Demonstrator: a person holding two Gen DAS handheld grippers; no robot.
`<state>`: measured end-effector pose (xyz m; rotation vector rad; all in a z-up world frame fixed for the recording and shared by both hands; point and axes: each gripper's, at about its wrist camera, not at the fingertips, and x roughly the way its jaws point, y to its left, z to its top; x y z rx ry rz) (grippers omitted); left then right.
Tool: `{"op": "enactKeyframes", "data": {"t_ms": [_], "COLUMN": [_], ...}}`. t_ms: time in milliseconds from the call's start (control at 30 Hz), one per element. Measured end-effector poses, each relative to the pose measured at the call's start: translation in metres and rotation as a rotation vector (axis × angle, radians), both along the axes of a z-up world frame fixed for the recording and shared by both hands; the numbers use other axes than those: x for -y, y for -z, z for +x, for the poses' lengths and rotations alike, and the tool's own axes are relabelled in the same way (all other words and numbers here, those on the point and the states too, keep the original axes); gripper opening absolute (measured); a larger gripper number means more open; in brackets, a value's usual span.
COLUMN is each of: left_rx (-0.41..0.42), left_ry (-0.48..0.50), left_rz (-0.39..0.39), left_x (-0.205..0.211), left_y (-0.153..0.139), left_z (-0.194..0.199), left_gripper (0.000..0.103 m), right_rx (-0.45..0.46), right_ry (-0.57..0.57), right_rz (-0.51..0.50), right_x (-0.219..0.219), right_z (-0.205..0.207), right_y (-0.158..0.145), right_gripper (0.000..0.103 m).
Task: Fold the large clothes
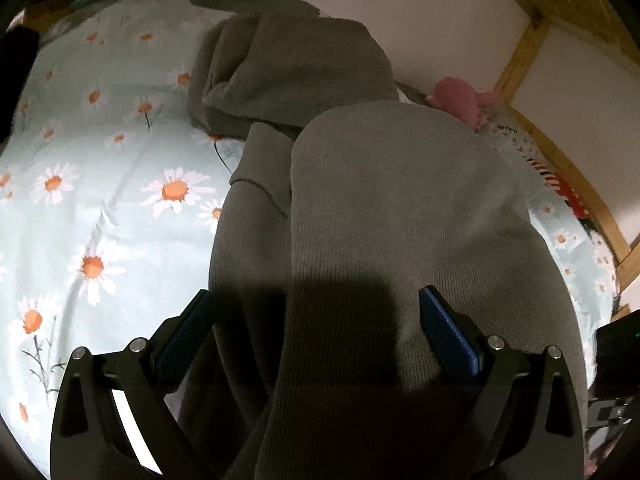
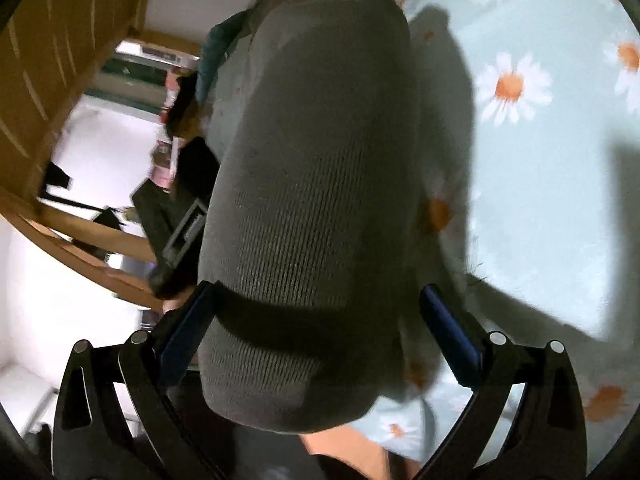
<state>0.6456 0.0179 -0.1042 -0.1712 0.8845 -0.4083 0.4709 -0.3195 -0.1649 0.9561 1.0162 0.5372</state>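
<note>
Covering the bed, a daisy sheet [image 1: 100, 184] lay under the grey garment [image 1: 380, 200], which ran between both hand-held grippers. The left hand-held gripper [image 1: 316, 320] and right hand-held gripper [image 2: 316, 320] gaped wide, cloth between their jaws.

Pale-blue daisy-print bedsheet [image 1: 100, 184] spreading left of the left jaws and right of the right jaws. Wooden bed frame [image 1: 576, 184] against a white wall [image 1: 420, 8] beyond, upper right. Pink plush toy [image 1: 460, 100] by the frame. Hard light, sharp shadows.
</note>
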Motion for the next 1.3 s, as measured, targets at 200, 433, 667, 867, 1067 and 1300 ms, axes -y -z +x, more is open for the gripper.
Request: {"op": "enactKeyframes", "data": {"t_ms": [200,433,667,867,1067,1300], "left_rx": [-0.035,-0.097,-0.236,-0.283,-0.362,-0.469], "left_ry": [0.005,-0.014,-0.105,-0.372,-0.351,-0.361], "left_rz": [-0.040,-0.101,-0.370,-0.689,-0.809,-0.794], "left_x": [-0.005,-0.017,-0.091,-0.143,-0.097,-0.068], "left_y": [0.003,0.007,0.012,0.041,0.072,0.088], "left_z": [0.003,0.003,-0.057,-0.137,-0.169,-0.139], "left_gripper": [0.099,0.099,0.098,0.098,0.098,0.098], "right_rx": [-0.052,-0.068,-0.024,-0.024,-0.021,-0.017], "right_ry": [-0.030,-0.029,-0.008,-0.004,0.008,0.018], "right_rz": [0.134,0.130,0.160,0.182,0.187,0.183], "right_x": [-0.014,-0.032,-0.026,-0.023,-0.020,-0.018], "right_z": [0.020,0.036,0.030,0.033,0.029,0.027], "right_y": [0.019,0.021,0.023,0.026,0.033,0.034], "right_gripper": [0.101,0.101,0.080,0.080,0.081,0.085]}}
